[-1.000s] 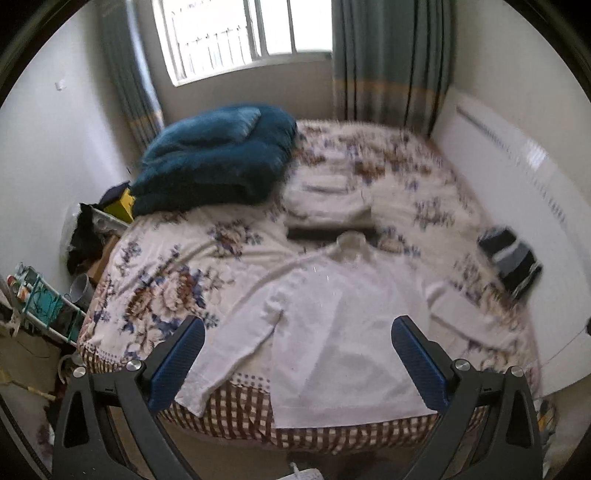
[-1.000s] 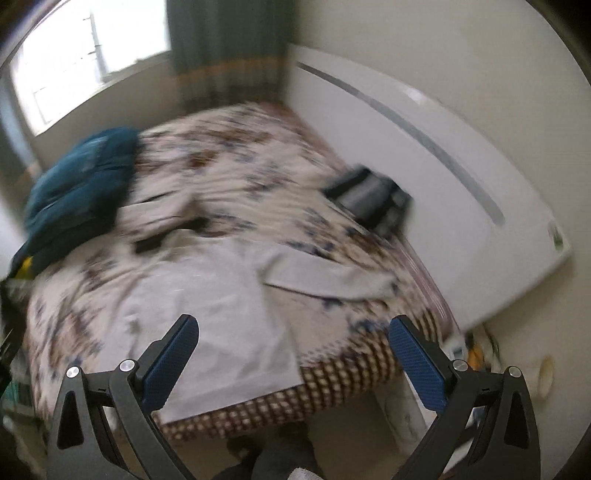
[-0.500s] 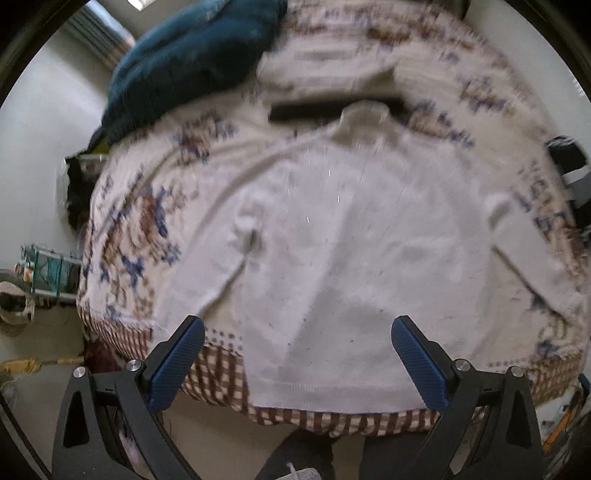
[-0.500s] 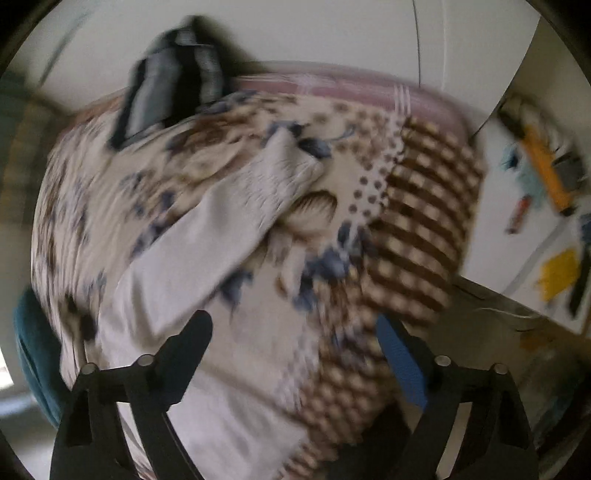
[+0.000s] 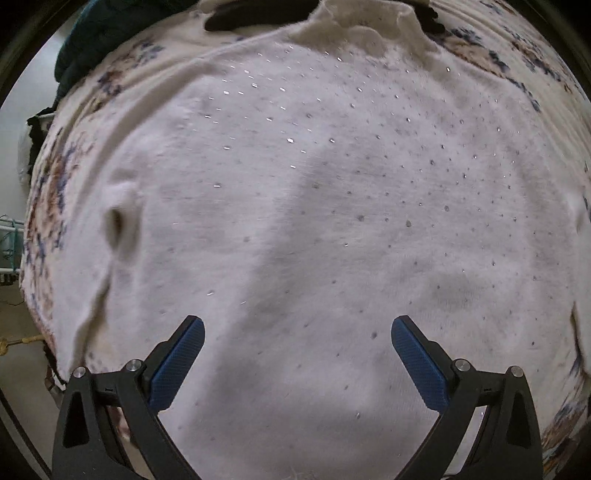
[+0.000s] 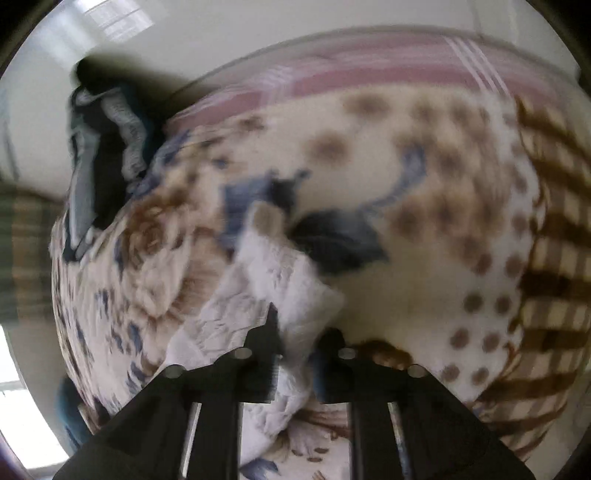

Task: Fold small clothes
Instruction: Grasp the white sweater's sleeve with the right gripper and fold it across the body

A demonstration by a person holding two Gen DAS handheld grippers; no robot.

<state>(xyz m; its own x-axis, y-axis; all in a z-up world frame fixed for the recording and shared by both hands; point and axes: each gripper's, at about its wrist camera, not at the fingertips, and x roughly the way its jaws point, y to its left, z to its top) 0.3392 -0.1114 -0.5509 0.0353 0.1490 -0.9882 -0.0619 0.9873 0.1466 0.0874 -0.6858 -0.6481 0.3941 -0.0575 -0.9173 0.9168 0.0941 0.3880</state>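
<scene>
A white long-sleeved sweater (image 5: 295, 221) with small sparkly dots lies spread flat on the floral bedspread, collar (image 5: 362, 26) at the far side. My left gripper (image 5: 297, 332) is open and empty, close above the sweater's lower body. In the right wrist view my right gripper (image 6: 295, 328) is shut on the sweater's white sleeve (image 6: 280, 280) near its cuff. The view is blurred.
The floral bedspread (image 6: 424, 192) has a brown checked border (image 6: 546, 295) at the bed edge. A dark striped garment (image 6: 99, 155) lies by the white headboard. A dark teal blanket (image 5: 92, 40) and a dark folded item (image 5: 258, 14) lie beyond the collar.
Both grippers have dropped toward the bed. My left gripper now hovers close over the sweater's body. My right gripper has closed on the sleeve end.
</scene>
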